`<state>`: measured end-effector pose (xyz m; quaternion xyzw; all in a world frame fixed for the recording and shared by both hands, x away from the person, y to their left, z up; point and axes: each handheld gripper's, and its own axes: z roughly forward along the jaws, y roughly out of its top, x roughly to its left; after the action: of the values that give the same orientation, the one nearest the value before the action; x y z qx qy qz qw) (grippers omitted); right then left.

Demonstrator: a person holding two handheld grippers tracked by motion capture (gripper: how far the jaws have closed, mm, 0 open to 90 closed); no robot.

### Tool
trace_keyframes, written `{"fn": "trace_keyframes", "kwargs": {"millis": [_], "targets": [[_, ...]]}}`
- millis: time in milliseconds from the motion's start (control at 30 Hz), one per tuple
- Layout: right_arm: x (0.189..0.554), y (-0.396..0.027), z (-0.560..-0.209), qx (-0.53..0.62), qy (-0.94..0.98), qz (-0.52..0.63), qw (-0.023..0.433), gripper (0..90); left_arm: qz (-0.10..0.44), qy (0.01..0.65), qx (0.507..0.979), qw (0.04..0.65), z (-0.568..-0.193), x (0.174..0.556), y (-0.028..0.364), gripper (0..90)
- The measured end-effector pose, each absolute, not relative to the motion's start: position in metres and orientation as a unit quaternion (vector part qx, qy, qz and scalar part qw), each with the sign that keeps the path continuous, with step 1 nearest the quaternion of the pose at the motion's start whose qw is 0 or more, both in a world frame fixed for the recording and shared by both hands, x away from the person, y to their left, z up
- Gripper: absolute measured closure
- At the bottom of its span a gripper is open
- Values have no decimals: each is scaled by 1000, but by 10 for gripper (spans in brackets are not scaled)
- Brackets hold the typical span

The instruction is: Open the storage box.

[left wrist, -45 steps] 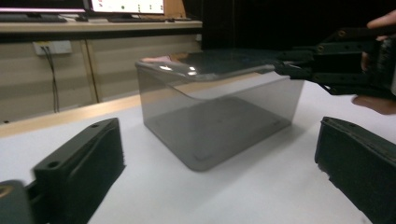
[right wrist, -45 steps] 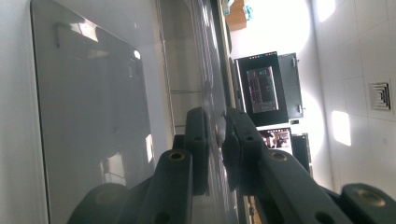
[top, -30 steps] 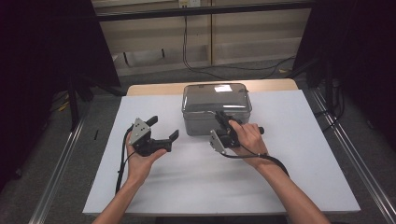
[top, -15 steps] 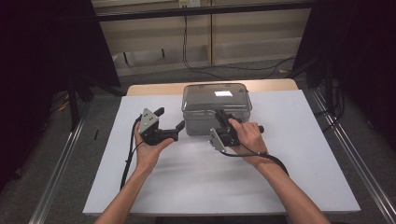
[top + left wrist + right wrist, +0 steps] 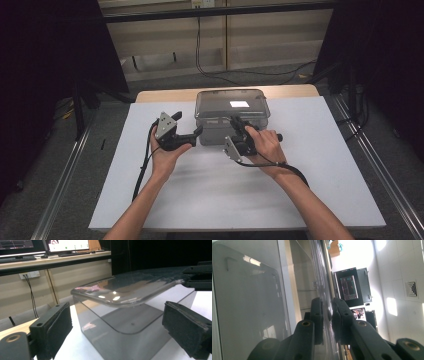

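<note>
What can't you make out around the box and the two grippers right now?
- Box contents: high view, glare on the lid; too small.
- Right gripper pads' contact with the lid edge: right gripper view, jaws hide it.
- Box's far side: left gripper view, lifted lid covers it.
- Left gripper touching the box: cannot tell.

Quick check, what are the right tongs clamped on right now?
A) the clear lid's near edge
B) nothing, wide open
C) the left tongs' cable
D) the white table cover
A: in the right gripper view the right tongs pinch the thin edge of the clear lid, at the near side of the grey box in the high view.
</note>
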<state>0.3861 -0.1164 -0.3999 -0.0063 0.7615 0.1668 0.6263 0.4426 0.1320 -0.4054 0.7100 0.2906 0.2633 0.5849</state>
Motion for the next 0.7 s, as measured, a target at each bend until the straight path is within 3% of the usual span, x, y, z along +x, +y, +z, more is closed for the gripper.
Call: {"fn": "trace_keyframes", "kwargs": {"millis": [700], "targets": [[388,-117,-394,-6,760,169,627,783,287,285,717,568,-409,468,119,196]]}}
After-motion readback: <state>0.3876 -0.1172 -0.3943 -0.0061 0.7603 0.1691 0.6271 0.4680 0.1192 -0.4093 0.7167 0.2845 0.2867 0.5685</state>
